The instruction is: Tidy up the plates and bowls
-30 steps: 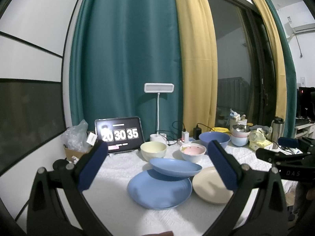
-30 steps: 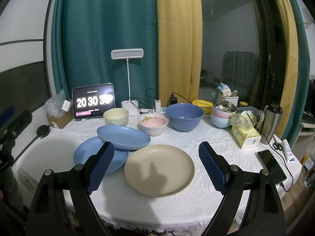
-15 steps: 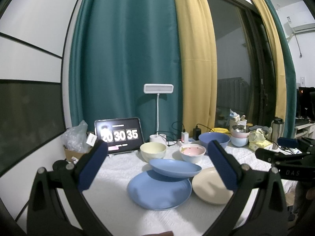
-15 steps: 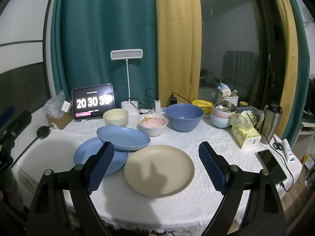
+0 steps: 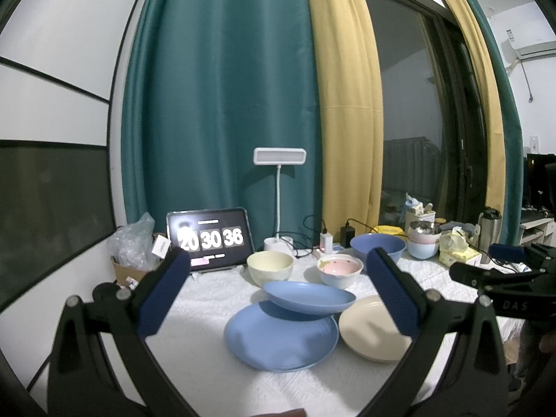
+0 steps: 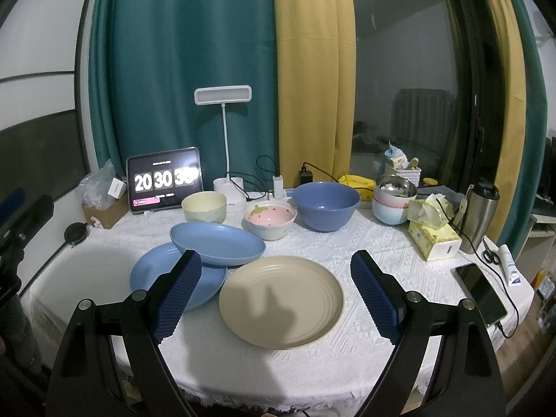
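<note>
You have not begun sorting yet: both of your grippers hang back from the worktop with nothing in them. The left gripper has its jaws spread wide and so does the right gripper, each framing the crockery from a distance. The plates sit nearest you: a flat blue plate lies on the cloth, a deeper blue dish rests tilted with one edge on that plate's rim, and a cream plate lies just beside them to the right, apart from both. Behind them stand three bowls in a loose row: a pale yellow bowl, a pink strawberry bowl and a large blue bowl. Further right a separate stack of bowls sits near a tissue box. My reading is that the step in hand is choosing the first piece, and the tilted dish is the sensible one, since it is already perched and could slide if you disturb the plate beneath it. Your next move calls for bringing one gripper down level with a rim, one jaw over and one under the edge, closing firmly on the thin lip. Mind the phone and its cable on the right when you swing across.
</note>
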### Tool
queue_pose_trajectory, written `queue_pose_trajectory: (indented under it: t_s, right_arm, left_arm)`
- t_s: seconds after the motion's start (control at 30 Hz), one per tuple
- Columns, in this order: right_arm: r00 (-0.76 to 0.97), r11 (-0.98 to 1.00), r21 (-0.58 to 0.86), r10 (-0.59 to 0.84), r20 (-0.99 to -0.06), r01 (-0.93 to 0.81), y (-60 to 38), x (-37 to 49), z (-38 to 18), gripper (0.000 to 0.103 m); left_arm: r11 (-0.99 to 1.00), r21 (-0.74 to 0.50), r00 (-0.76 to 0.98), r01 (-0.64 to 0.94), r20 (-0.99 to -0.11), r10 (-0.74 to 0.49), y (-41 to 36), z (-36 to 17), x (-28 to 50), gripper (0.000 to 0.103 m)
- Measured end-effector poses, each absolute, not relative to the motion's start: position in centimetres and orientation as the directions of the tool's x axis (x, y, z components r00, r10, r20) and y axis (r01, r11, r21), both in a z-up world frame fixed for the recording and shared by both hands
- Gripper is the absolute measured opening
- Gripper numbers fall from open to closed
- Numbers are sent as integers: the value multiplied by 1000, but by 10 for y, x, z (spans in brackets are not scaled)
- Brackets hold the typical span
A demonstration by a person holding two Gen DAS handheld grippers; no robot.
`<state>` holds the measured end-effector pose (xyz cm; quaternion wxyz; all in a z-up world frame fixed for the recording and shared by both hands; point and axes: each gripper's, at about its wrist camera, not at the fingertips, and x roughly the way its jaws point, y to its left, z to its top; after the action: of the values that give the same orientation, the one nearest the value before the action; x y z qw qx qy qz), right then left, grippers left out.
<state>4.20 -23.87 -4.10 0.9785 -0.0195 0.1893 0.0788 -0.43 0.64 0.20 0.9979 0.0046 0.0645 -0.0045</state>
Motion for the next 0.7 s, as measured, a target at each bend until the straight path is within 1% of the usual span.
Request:
queue_pose_trajectory:
  t_s: [0.4,0.7]
  right_arm:
    - [915,987,-7,148,-376,-162,-240,43,-43,91]
    - [901,987,-11,142,-409,-161,-235,58,-58,91]
  left_arm:
    - [1000,15,990,16,-143,-13,5,4,-2,102]
    - [999,27,985,18,-171,-13,3,-7,19,102]
